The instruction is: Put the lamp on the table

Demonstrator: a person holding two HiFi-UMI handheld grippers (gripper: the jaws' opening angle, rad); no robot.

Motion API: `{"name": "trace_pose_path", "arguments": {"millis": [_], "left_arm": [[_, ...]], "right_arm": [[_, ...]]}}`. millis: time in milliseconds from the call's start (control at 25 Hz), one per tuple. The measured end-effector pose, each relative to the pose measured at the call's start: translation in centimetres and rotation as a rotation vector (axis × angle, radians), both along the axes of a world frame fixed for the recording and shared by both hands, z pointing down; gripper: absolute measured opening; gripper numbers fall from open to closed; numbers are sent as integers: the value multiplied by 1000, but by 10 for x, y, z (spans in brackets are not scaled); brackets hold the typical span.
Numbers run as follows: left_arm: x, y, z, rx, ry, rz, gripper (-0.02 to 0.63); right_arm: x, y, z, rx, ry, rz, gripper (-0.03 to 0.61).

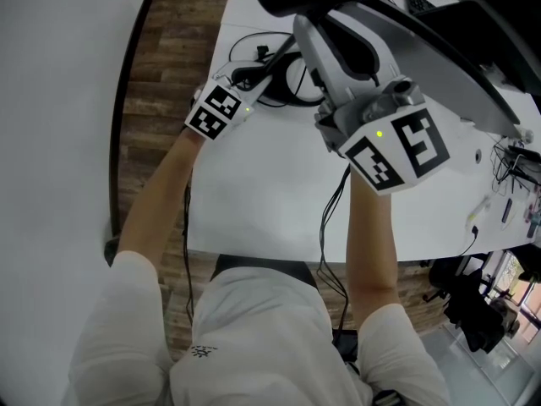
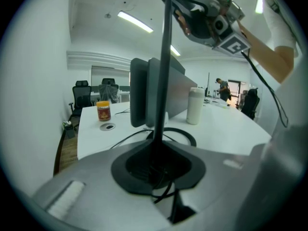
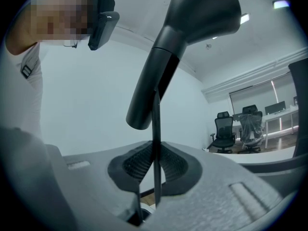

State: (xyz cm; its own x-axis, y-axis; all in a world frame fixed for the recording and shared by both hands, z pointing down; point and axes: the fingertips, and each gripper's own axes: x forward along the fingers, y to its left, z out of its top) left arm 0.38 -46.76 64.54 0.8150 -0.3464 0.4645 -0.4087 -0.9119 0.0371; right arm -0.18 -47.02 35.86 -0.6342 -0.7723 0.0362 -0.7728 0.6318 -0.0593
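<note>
While left tool (image 2: pixel 156 171) clamps lamp (image 2: pixel 165 57), right tool (image 3: pixel 155 171) does.

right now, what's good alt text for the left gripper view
The left claw is shut on the thin black pole of the lamp near its ring base, down at the white table. The right claw grips the lamp's top. Behind stand a grey monitor, a white bottle and an orange-labelled jar.
</note>
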Motion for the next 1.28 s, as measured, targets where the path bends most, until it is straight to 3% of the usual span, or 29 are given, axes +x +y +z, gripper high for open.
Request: {"name": "trace_pose_path", "arguments": {"millis": [760,920,960,1000,1280], "left_arm": [[0,-4,0,-11,43,-55,55],[-1,2,-3,-42,46,-71,123],[-1,4,-3,-39,37,-72,139],[-1,6,-3,-36,28,-74,153],[-17,16,-11,-22,0,-154,207]], "right_arm": [[0,-2,0,-8,-8,-9,43],[-1,2,4,-6,-10,2,53],[-2,4,5,-9,-8,-1,114],[-2,6,6,-9,-4,-3,124],[7,27,4,-9,9,-2,124]]}}
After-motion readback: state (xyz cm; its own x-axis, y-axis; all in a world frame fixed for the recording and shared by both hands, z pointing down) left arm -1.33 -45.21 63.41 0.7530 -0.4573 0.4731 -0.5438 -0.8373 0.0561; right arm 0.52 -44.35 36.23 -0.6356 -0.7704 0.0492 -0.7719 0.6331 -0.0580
